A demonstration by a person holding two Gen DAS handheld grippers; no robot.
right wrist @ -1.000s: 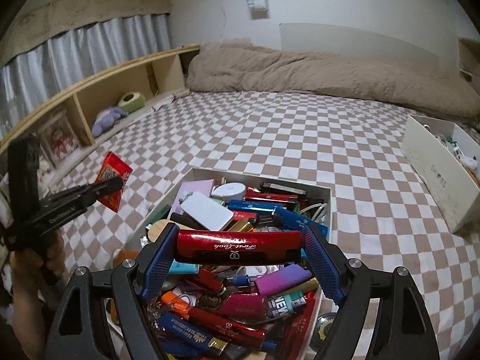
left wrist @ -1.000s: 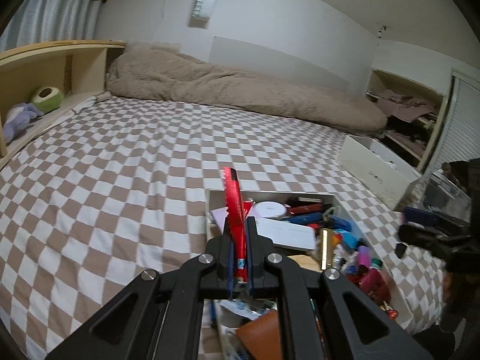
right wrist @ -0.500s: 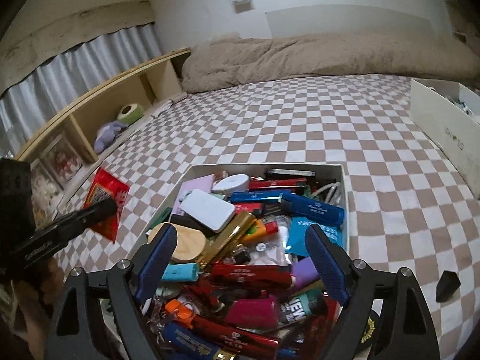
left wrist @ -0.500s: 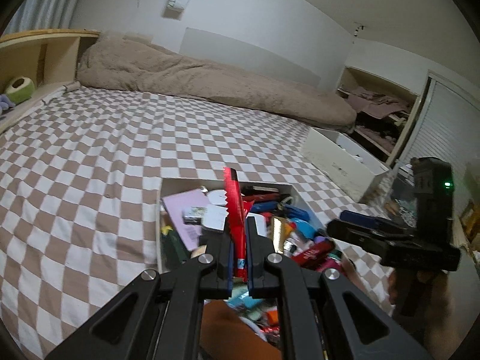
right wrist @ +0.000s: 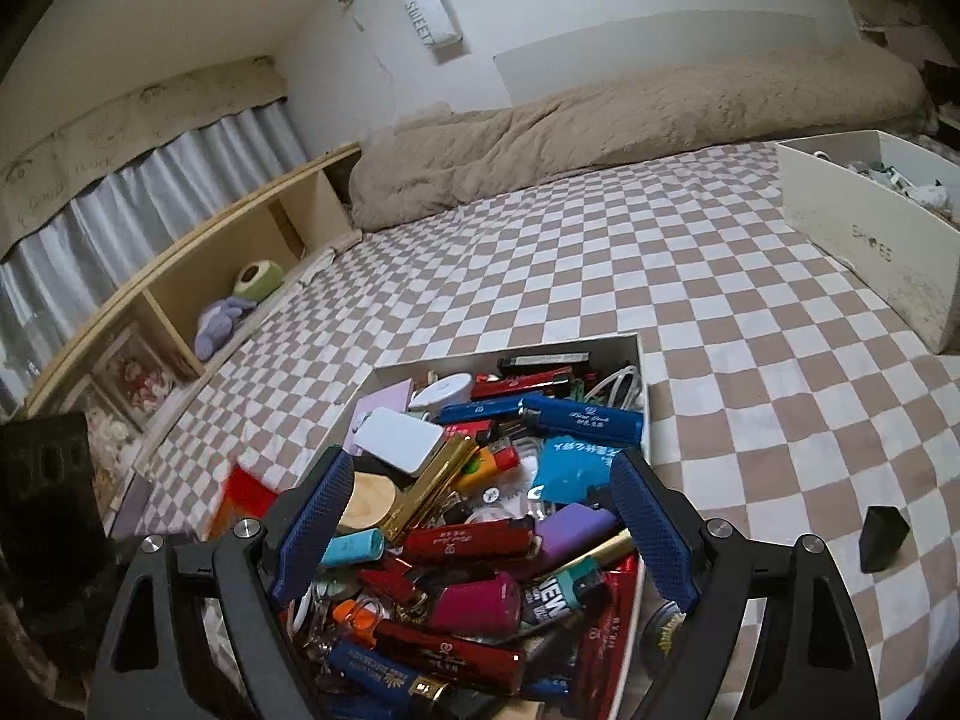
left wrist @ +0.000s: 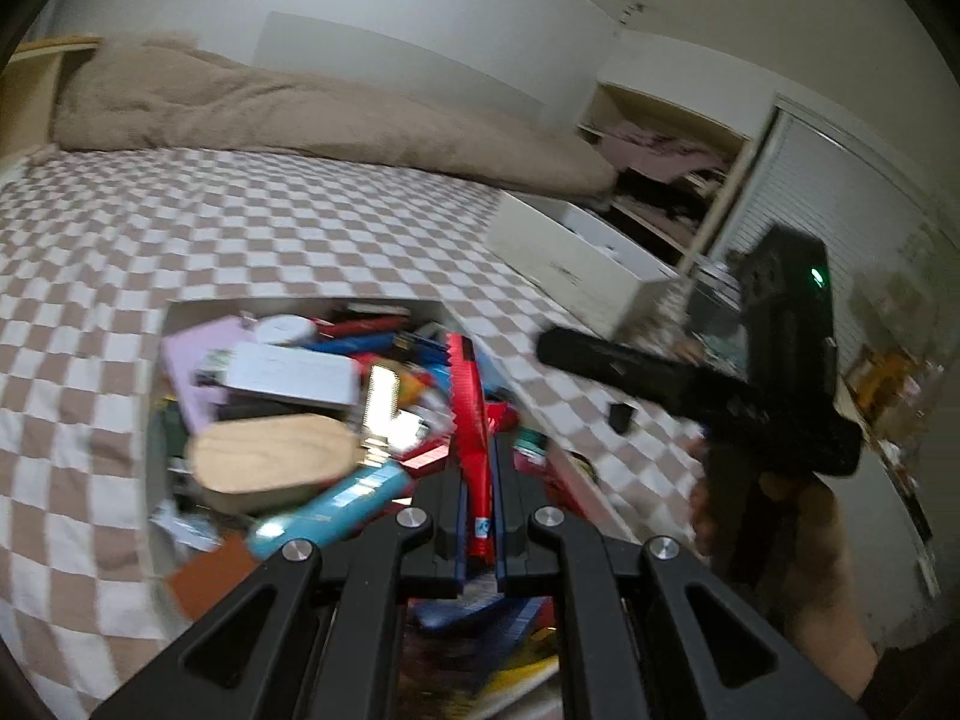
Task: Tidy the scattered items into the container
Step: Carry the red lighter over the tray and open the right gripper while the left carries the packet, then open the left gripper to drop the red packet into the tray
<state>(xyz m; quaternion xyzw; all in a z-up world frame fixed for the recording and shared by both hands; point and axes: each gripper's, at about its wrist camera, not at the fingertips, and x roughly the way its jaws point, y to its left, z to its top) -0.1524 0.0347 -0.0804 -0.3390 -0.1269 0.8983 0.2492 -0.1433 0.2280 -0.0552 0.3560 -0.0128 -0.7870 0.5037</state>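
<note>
A white box (right wrist: 510, 353) on the checkered bed is heaped with lighters, tubes and packets. My right gripper (right wrist: 483, 525) hangs over its near end, open, with nothing between the blue pads (right wrist: 312, 516). A red tube (right wrist: 468, 543) lies on the heap below it. My left gripper (left wrist: 478, 465) is shut on a flat red packet (left wrist: 467, 402) with a serrated edge, held upright over the box (left wrist: 300, 302). The same packet shows blurred at the left in the right wrist view (right wrist: 246, 495). A small black cap (right wrist: 885, 540) lies on the bed right of the box.
A white shoe box (right wrist: 864, 246) stands on the bed at the far right. A beige duvet (right wrist: 600, 132) lies along the back wall. A wooden shelf (right wrist: 198, 276) with soft toys lines the left side. A hand holds the right gripper's body (left wrist: 774, 396).
The right gripper opened and let the red tube drop onto the heap. The left gripper swung right with the red packet, from beside the box to over it.
</note>
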